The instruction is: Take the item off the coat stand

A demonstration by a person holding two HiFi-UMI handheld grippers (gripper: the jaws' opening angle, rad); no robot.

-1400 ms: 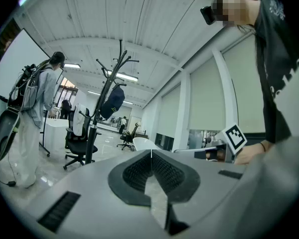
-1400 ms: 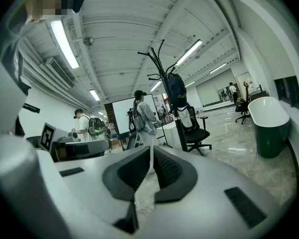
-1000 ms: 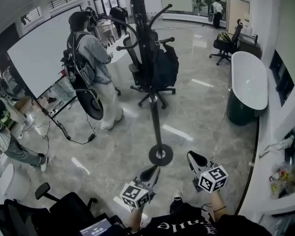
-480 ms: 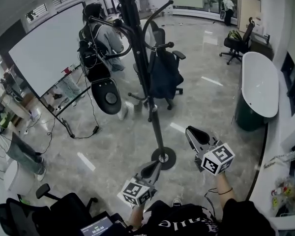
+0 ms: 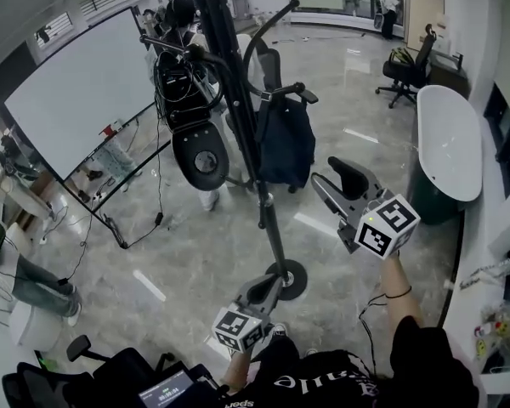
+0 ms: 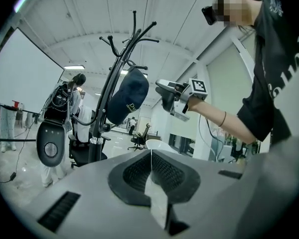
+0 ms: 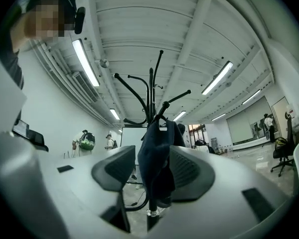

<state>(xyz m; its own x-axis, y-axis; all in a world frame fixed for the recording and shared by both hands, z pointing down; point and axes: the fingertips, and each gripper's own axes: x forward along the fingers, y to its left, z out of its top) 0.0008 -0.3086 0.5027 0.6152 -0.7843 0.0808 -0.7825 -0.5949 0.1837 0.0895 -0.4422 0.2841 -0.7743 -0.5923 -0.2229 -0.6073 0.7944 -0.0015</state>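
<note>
The dark cap (image 5: 285, 143) is hung on a hook of the coat stand (image 5: 270, 236) and is framed, untouched, between the right gripper's (image 5: 338, 181) opening jaws (the left gripper (image 5: 262, 291) is seen pressed together, empty). If only loose cloth is pinched and pulled sideways, the cap could be snagged on the hook and the stand tipped.

Right hand-held gripper (image 5: 327, 177) raised forward, jaws opening with nothing gripped; left hand-held gripper (image 5: 266, 287) held low, jaws together
</note>
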